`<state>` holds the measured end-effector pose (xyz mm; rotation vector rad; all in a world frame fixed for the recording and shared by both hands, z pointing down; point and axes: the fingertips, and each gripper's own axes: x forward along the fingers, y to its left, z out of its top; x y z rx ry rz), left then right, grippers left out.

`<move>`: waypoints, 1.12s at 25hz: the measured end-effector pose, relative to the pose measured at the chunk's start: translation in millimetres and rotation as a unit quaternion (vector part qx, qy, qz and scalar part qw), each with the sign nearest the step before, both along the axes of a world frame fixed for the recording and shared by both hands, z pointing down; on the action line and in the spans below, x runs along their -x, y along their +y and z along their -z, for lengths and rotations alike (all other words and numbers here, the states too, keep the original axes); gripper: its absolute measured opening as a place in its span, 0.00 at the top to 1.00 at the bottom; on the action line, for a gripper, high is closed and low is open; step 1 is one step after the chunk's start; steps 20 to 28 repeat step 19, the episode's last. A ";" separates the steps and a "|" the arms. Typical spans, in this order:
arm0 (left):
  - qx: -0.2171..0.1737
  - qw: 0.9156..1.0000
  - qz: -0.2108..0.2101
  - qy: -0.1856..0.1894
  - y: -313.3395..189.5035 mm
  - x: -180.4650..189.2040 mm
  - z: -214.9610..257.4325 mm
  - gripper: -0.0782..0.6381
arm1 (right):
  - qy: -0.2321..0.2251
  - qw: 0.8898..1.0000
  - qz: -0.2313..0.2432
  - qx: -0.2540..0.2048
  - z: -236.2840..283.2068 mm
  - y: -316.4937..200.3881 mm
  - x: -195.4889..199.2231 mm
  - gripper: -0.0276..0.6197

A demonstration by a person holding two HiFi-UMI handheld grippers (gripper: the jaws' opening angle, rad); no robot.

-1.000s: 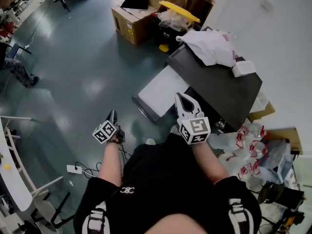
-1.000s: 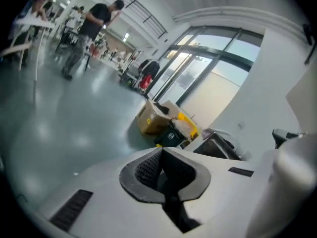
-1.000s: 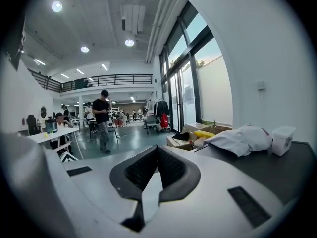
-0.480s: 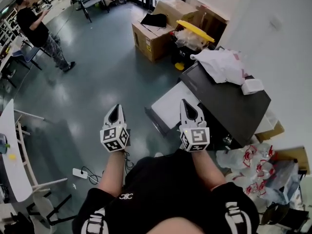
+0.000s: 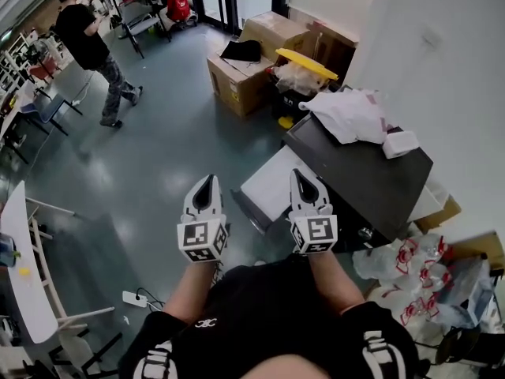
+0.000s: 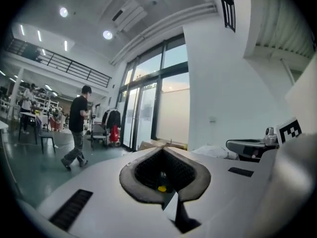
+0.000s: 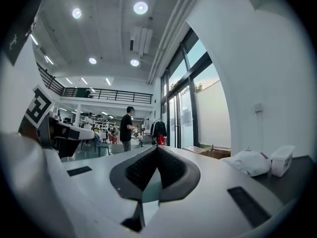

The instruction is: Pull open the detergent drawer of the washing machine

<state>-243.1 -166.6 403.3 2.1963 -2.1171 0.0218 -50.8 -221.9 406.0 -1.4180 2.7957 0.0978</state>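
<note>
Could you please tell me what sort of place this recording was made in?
Probably a large open workshop or lab hall rather than a home: a bare grey floor, open cardboard boxes, and a railed upper gallery beside tall glass doors.

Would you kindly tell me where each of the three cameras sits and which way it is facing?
Head view: on the person's head, looking steeply down at the dark-topped white washing machine and grey floor; shows forearms, the left gripper and right gripper.
Left gripper view: on the left gripper, facing level toward tall glass doors; its shut jaws fill the bottom.
Right gripper view: on the right gripper, facing those doors too; its shut jaws show below.
Shared: all three catch the walking person in black clothes.
</note>
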 end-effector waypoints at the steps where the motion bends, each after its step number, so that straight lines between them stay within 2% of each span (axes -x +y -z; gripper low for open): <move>1: 0.002 1.000 -0.005 -0.001 -0.6 -3.3 -0.2 0.89 | -0.001 1.000 -0.003 0.001 0.4 0.6 -1.4 0.96; 11: 0.010 1.000 -0.026 -0.004 -9.1 -17.5 -3.2 0.89 | 0.000 1.000 -0.021 0.012 -8.4 -2.1 -8.4 0.96; 28: 0.011 0.999 -0.034 0.000 -16.0 -27.2 -6.3 0.89 | 0.001 1.000 -0.017 0.013 -12.3 -5.6 -14.6 0.96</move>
